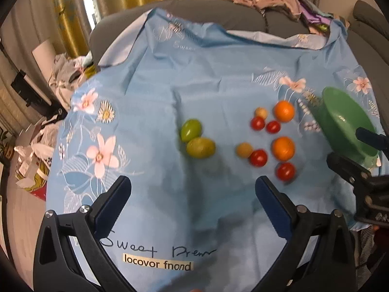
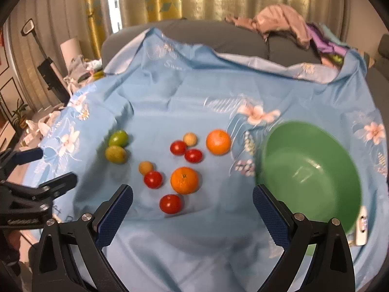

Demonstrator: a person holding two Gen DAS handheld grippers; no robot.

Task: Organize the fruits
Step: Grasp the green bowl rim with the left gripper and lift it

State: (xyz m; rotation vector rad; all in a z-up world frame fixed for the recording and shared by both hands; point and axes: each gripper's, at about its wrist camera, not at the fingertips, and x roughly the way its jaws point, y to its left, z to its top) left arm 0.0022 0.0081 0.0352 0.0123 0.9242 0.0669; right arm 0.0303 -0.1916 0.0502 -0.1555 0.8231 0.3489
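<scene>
Fruits lay loose on the light blue flowered cloth: two green oval fruits at left, four red tomatoes, two round oranges and two small tan fruits in the middle. A green plastic bowl stood at right. Left gripper and right gripper hovered near, fingers spread wide, holding nothing.

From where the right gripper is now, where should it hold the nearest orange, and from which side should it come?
Grip the nearest orange across its widest middle, coming from above with the open right gripper. It is round and sits stem up on the blue cloth, so any level pair of sides serves. A red tomato lies close on its left, so probably place the fingers front and back.
</scene>
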